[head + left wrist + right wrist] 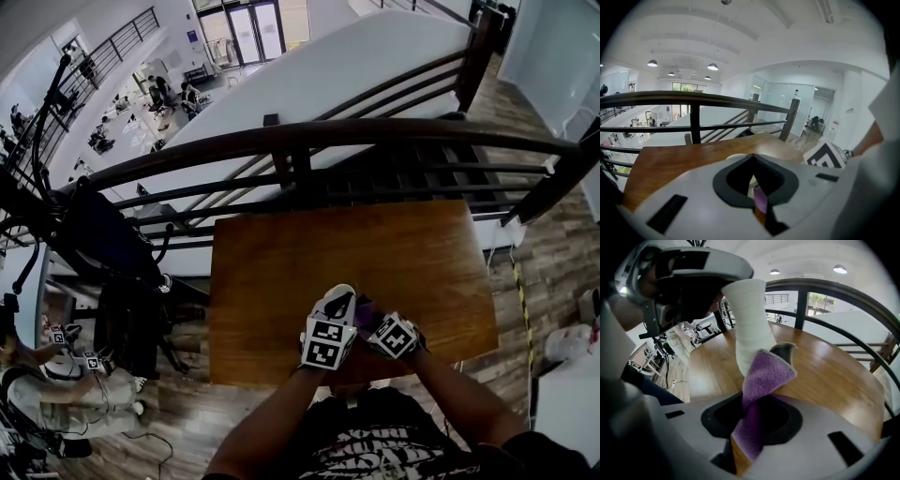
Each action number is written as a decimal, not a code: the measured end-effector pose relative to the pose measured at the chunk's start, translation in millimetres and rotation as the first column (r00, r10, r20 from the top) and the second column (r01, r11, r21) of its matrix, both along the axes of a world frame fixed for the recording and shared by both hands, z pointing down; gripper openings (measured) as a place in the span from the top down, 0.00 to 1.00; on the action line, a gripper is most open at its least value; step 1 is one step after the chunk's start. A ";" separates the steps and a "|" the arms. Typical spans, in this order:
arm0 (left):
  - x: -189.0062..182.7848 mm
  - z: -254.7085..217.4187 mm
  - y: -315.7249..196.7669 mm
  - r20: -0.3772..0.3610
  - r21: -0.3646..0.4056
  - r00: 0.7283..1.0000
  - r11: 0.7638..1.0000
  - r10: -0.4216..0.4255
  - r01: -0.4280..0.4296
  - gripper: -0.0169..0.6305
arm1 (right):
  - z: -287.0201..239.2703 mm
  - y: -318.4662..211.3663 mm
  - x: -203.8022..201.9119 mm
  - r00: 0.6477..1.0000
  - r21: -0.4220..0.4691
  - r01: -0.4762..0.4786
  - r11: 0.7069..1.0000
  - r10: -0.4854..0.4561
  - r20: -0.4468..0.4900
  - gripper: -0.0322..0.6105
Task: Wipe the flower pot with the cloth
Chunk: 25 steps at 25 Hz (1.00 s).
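- Item: flower pot (750, 319). White, tall, narrow. Upright over the near edge of the wooden table (281, 281). Base hidden behind the cloth, so can't tell if it rests on the top or is lifted.
- Item: cloth (766, 373). Purple, grey backing. Free end folded up against the pot's lower side, touching.
- Tool, L: left gripper (757, 197). Jaws closed on the pot's upper part, gripping from above.
- Tool, R: right gripper (743, 446). Jaws nearly together, pinching a twisted strip of the cloth; rest fans out ahead.
- Surround: dark railing (309, 141) beyond the table's far side; open drop behind.
- Risk 1: pot is held high up only, so a sideways wipe low down may lever it and twist it in the jaws.
- Risk 2: pinch on the cloth is narrow, so drag on the pot may pull the cloth out.
- Risk 3: pot is close to the table's near edge, so if it slips it likely goes to the floor.
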<state>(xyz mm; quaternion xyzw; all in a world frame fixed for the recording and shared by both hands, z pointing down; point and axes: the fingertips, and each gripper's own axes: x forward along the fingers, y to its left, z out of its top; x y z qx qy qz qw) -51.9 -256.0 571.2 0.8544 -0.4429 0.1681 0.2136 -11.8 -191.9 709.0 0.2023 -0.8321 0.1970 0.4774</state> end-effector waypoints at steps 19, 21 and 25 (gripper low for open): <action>-4.4 -36.0 2.1 -0.024 0.110 0.995 0.989 -0.098 0.100 0.97 | -22.5 -28.2 71.3 0.969 0.053 -0.228 0.972 0.222 0.108 0.79; -1.3 -49.2 2.7 -0.050 0.134 0.992 0.983 -0.120 0.125 0.97 | -28.0 -33.7 85.3 0.964 0.057 -0.249 0.967 0.242 0.114 0.79; 23.8 -70.7 7.8 -0.093 0.175 0.987 0.974 -0.128 0.143 0.97 | -29.8 -40.7 120.2 0.951 0.061 -0.294 0.954 0.286 0.117 0.79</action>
